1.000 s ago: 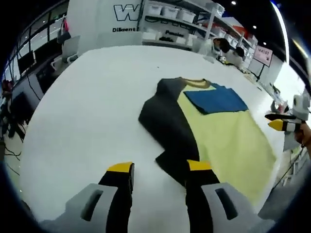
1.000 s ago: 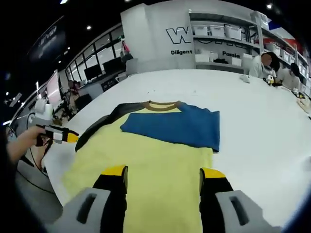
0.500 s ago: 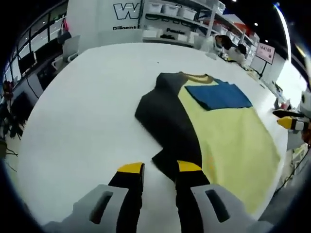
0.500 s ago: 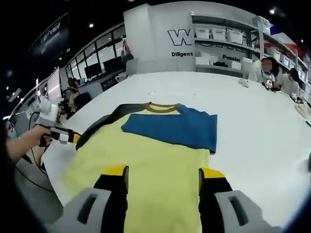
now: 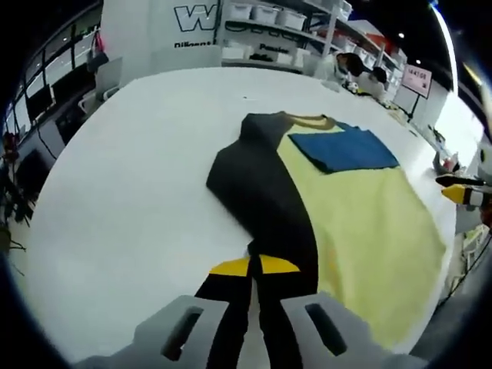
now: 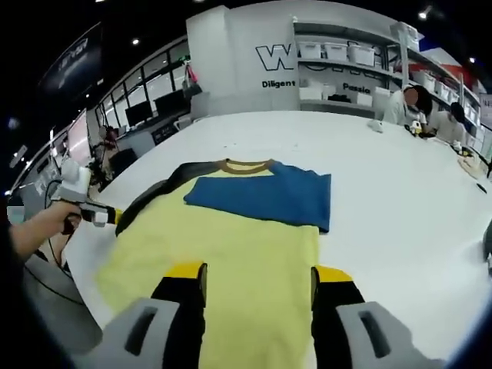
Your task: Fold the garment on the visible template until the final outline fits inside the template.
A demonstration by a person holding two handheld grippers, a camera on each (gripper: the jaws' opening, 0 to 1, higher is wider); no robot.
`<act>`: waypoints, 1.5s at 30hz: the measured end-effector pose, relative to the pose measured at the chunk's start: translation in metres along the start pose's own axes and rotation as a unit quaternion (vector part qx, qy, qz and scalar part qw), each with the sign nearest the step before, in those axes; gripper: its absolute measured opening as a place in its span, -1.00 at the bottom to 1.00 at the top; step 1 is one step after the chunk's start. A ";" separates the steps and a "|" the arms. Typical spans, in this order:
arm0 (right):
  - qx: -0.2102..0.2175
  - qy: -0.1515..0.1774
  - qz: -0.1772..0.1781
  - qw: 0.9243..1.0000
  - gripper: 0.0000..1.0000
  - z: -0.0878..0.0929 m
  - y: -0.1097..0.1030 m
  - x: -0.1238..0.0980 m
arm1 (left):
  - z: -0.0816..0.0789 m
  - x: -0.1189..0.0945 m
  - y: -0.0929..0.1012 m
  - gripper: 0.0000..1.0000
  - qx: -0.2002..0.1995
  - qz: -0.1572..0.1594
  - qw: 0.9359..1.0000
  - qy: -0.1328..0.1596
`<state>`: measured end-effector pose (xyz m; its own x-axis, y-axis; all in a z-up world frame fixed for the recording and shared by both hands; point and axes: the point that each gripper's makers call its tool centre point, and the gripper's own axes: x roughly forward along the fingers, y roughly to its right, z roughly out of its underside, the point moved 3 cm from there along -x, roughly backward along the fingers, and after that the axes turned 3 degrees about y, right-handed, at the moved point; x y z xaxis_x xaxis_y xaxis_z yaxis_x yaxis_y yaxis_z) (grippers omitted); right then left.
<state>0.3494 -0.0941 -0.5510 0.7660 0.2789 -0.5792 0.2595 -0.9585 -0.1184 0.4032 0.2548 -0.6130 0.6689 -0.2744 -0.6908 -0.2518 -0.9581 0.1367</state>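
Can't really tell if the left hand-held gripper (image 5: 254, 267) has the black sleeve (image 5: 261, 192) pinched, since its jaws cover the cuff. The right hand-held gripper (image 6: 257, 273) blocks the shirt (image 6: 231, 246) hem. The wall lettering (image 6: 296, 55) is partly hidden behind shelves (image 6: 338, 69), and the bins are too blurry to read.

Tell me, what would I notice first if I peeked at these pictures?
A big yellow shirt spread flat on a white table, with a blue sleeve folded across its chest. Along one side runs a black sleeve, and the left tool has its yellow tips pinched together at that sleeve's end. The right tool hangs open over the shirt's bottom part.
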 end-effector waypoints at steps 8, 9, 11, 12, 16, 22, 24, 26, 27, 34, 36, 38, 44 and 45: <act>-0.004 0.003 -0.003 1.000 0.00 -0.003 -0.004 -0.001 | -0.006 -0.027 -0.011 -0.97 -0.007 -0.012 1.000 0.015; -0.004 0.004 -0.003 1.000 0.00 -0.004 -0.005 -0.001 | -0.007 -0.032 -0.014 -0.97 -0.008 -0.016 1.000 0.018; -0.006 0.005 -0.007 1.000 0.00 -0.005 -0.008 -0.001 | -0.009 -0.038 -0.019 -0.97 -0.008 -0.021 1.000 0.021; -0.006 0.005 -0.007 1.000 0.00 -0.005 -0.009 -0.002 | -0.011 -0.043 -0.022 -0.97 -0.009 -0.025 0.999 0.027; -0.009 0.007 -0.011 1.000 0.01 -0.006 -0.012 -0.003 | -0.015 -0.057 -0.031 -0.97 -0.017 -0.037 0.999 0.036; -0.008 0.005 -0.011 1.000 0.01 -0.004 -0.013 -0.007 | -0.009 -0.078 -0.046 -0.97 -0.048 -0.067 0.996 0.021; -0.009 0.005 -0.011 1.000 0.02 -0.004 -0.013 -0.009 | -0.006 -0.084 -0.046 -0.97 -0.064 -0.073 0.995 0.017; -0.007 0.004 -0.011 1.000 0.02 -0.003 -0.013 -0.010 | 0.002 -0.092 -0.050 -0.97 -0.108 -0.092 0.990 0.001; -0.006 0.004 -0.011 1.000 0.02 -0.003 -0.013 -0.010 | 0.005 -0.095 -0.053 -0.97 -0.118 -0.100 0.988 -0.007; -0.006 0.007 -0.011 1.000 0.03 -0.003 -0.014 -0.013 | 0.018 -0.110 -0.054 -0.97 -0.148 -0.117 0.982 -0.009; -0.006 0.009 -0.012 1.000 0.03 -0.004 -0.015 -0.014 | 0.018 -0.114 -0.056 -0.97 -0.154 -0.124 0.980 -0.004; -0.009 0.010 -0.014 1.000 0.04 -0.005 -0.016 -0.014 | 0.017 -0.121 -0.060 -0.97 -0.166 -0.135 0.977 0.005; -0.015 0.006 -0.016 1.000 0.05 -0.003 -0.017 -0.015 | 0.003 -0.131 -0.085 -0.97 -0.191 -0.160 0.968 0.021; -0.014 0.005 -0.016 1.000 0.05 -0.002 -0.017 -0.015 | 0.000 -0.131 -0.088 -0.97 -0.192 -0.161 0.968 0.022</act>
<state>0.3349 -0.0821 -0.5387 0.7629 0.3105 -0.5671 0.3008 -0.9469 -0.1137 0.3374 0.3748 -0.5348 0.7007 0.0486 -0.7118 0.2473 -0.9524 0.1784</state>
